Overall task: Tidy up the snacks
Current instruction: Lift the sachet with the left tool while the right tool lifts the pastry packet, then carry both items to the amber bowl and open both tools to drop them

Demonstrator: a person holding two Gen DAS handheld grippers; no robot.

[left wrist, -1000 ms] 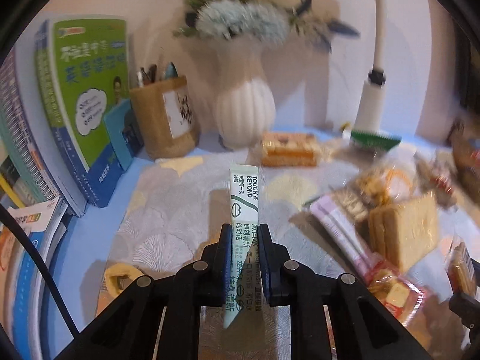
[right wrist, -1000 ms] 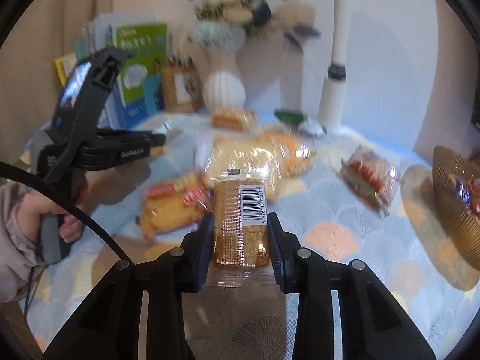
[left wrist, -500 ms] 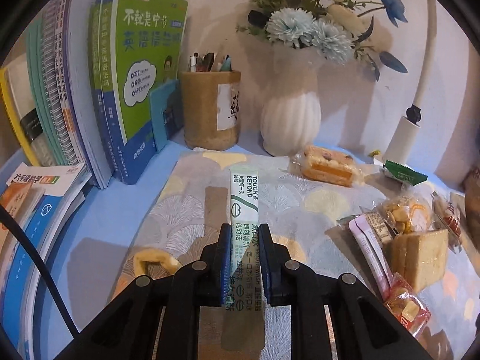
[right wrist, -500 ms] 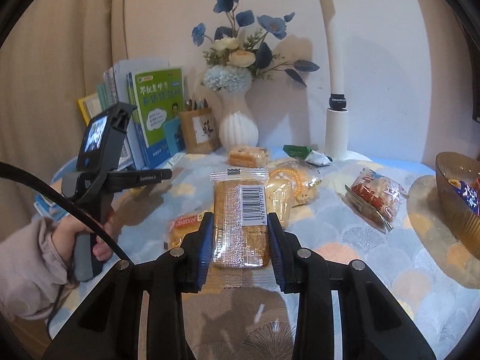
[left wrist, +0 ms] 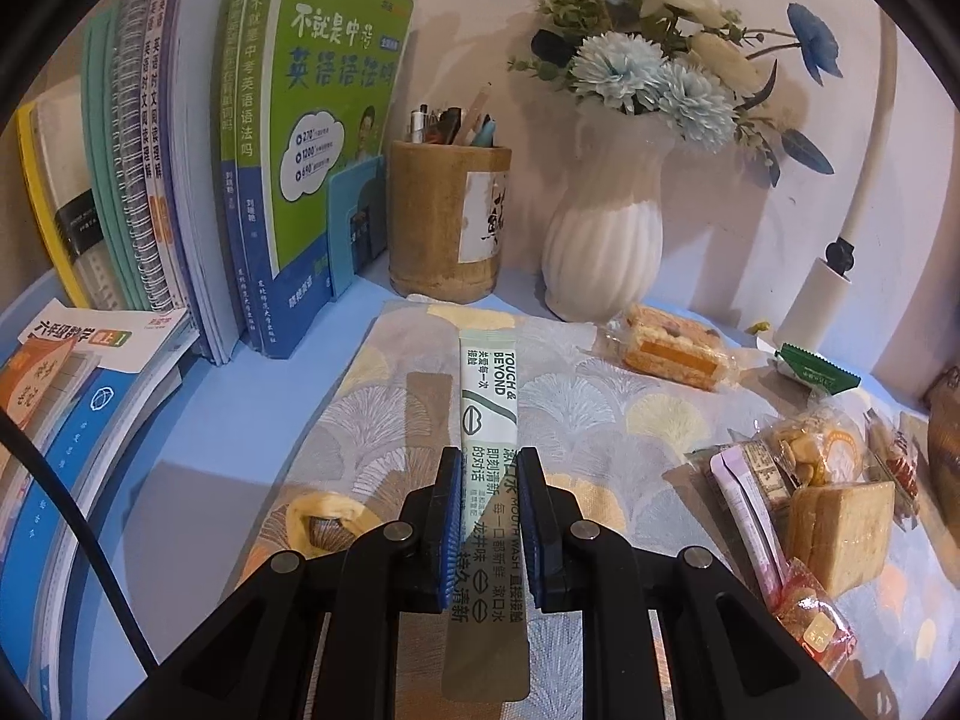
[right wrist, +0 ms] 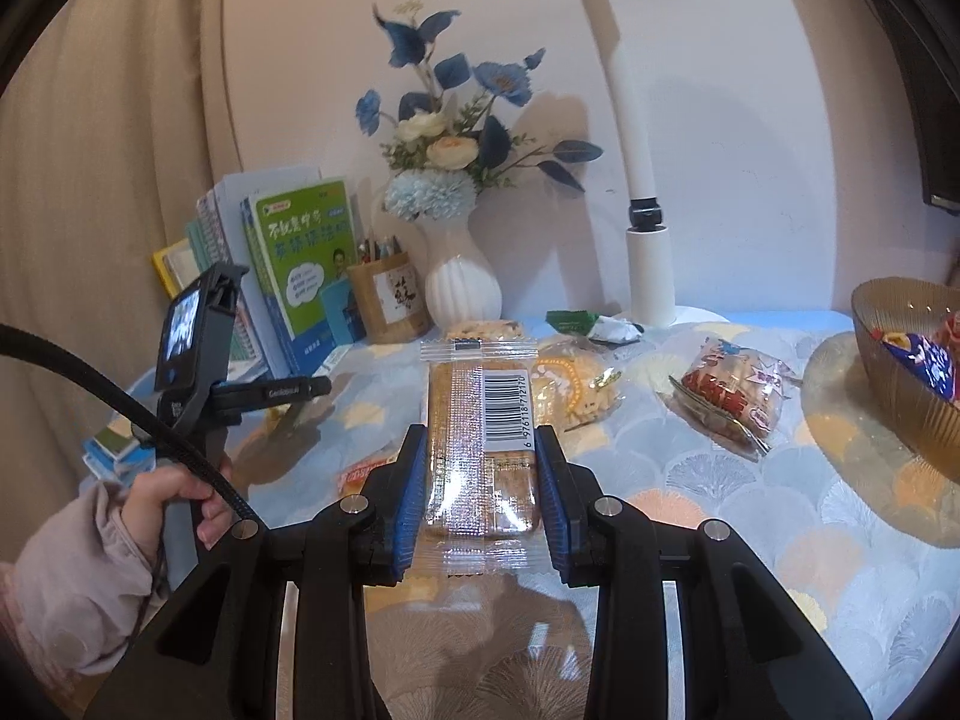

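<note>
Right now the left gripper (left wrist: 489, 519) pinches a thin mouthwash stick (left wrist: 487, 420) between its jaws, held only by its edges, so it could bend or slide out. Its label reads "TOUCH & BEYOND" and "MOUTH WASH". The right gripper (right wrist: 480, 495) squeezes a wrapped biscuit pack (right wrist: 480, 444) with a barcode on it. Far off to the right of its jaws sits the snack bowl (right wrist: 900, 384). Squeezing too hard could crack the biscuits.

Both wrist views look down along their fingers across the table (left wrist: 252, 420); both catch the vase (left wrist: 606, 240).
</note>
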